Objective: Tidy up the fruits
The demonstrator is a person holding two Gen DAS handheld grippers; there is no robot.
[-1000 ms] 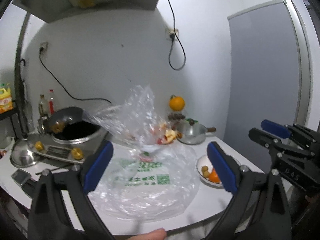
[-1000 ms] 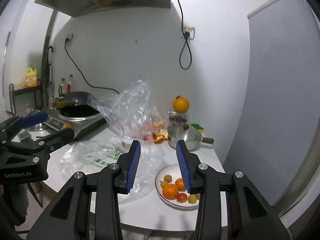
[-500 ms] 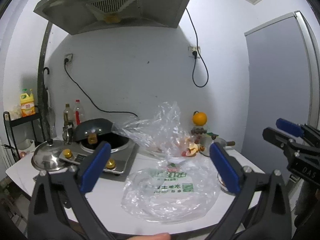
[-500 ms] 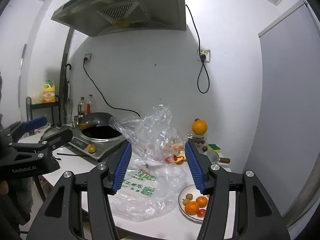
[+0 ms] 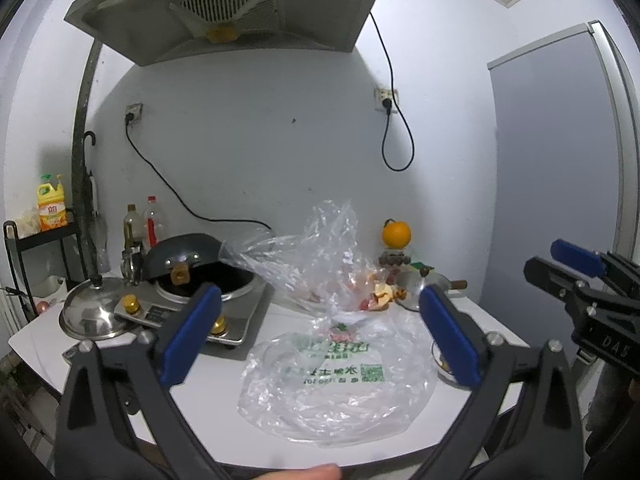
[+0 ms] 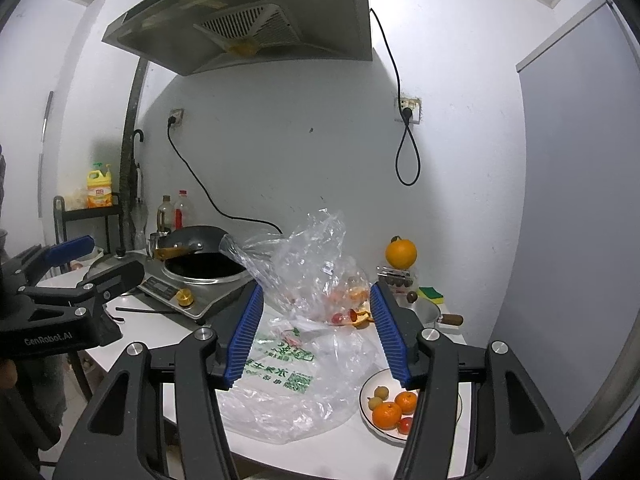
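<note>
Both grippers' jaws apart, empty

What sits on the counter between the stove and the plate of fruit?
Clear plastic bags: a flat printed bag and a crumpled bag holding fruit, between the stove and plate, per the right wrist view.

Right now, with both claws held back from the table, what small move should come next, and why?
Probably bring the right claw forward and down toward the crumpled bag behind the flat one. Its jaws have just been opening and hold nothing, and the left claw is open and empty too. Loose fruit still shows inside that bag, while the white plate at the table's near right already holds several pieces.
</note>
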